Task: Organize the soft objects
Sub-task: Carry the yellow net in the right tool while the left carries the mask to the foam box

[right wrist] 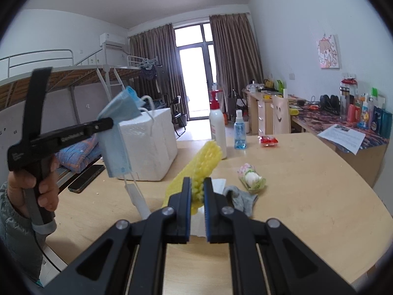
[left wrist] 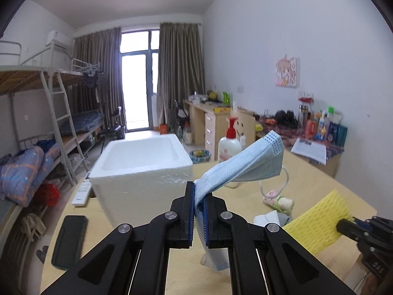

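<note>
Two hand-held grippers work over a pale wooden tabletop (right wrist: 307, 184) in a dormitory room. The left gripper (left wrist: 199, 196) is clamped on a blue face mask (left wrist: 245, 164), pinched near its middle and held in the air just beside the open white foam box (left wrist: 145, 162) that stands at the table's far left edge. The mask is thin, light and limp: it folds over the jaws, one end sticking up, the other hanging with its ear loops dangling. The right gripper (right wrist: 197, 191) is closed on one end of a yellow sponge cloth (right wrist: 196, 169), which looks soft and springy and arches upward from the grip. Near the table's middle lie a grey sock (right wrist: 242, 198), a white tissue (right wrist: 217, 184) and a small rolled floral cloth (right wrist: 251, 178), all light and floppy, best pinched at a bunched fold. A pump bottle (right wrist: 217, 127) and spray bottle (right wrist: 239, 130) stand toward the far edge.
</note>
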